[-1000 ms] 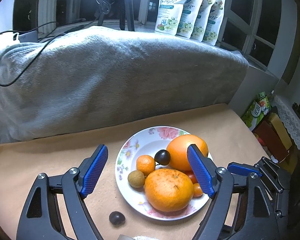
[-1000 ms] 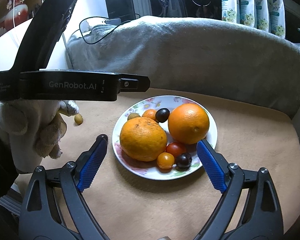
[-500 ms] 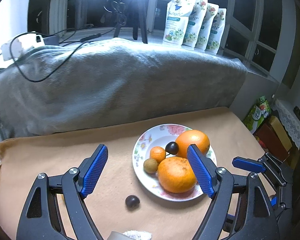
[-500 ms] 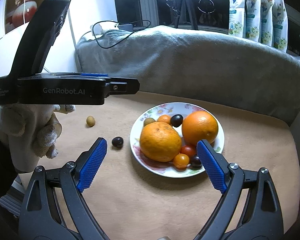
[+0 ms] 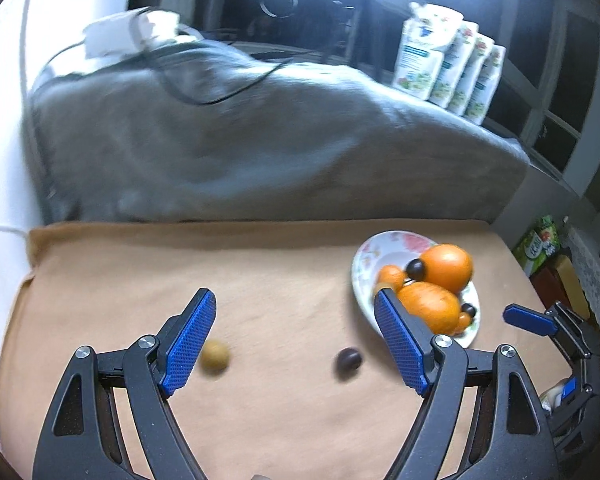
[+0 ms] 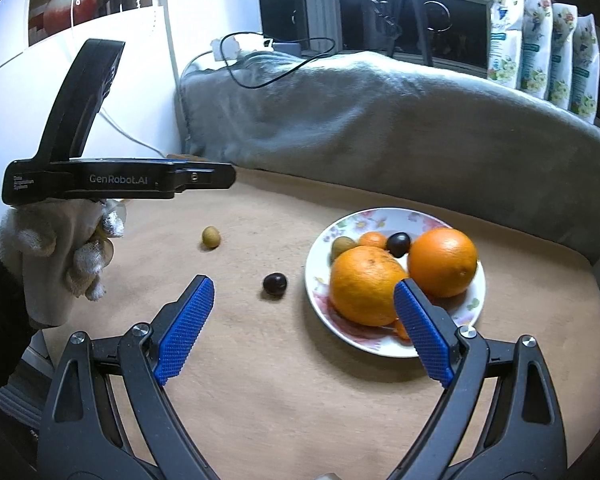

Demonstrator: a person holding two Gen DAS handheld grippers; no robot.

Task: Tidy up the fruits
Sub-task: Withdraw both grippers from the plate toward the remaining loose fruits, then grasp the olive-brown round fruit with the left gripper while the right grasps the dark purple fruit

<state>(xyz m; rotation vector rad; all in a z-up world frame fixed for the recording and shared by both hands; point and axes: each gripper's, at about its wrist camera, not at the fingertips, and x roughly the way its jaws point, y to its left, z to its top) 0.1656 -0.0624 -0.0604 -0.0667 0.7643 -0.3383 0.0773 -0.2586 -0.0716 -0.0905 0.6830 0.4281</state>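
Observation:
A flowered plate point(image 6: 314, 264) holds two big oranges point(image 6: 442, 262), a small mandarin point(image 6: 372, 239), a dark grape and a tan longan. On the tan cloth left of it lie a loose dark grape point(image 6: 275, 283) point(image 5: 348, 360) and a loose tan longan point(image 6: 211, 237) point(image 5: 216, 356). My left gripper point(image 5: 294, 308) hangs open above both loose fruits, the longan by its left pad. It touches neither. A gloved hand point(image 6: 60, 248) carries it. My right gripper point(image 6: 303, 296) is open, between the loose grape and the plate, with nothing in it.
A grey blanket point(image 6: 380, 120) rises behind the tan cloth point(image 6: 300, 400), with a black cable on it. Several pouches point(image 6: 540, 40) stand on the windowsill. A white wall closes the left side. Boxes and packets point(image 5: 540, 248) sit past the cloth's right edge.
My left gripper has swung left off the plate and now frames the loose grape and longan. My right gripper has drifted left too, so the plate sits further right. Both stay open.

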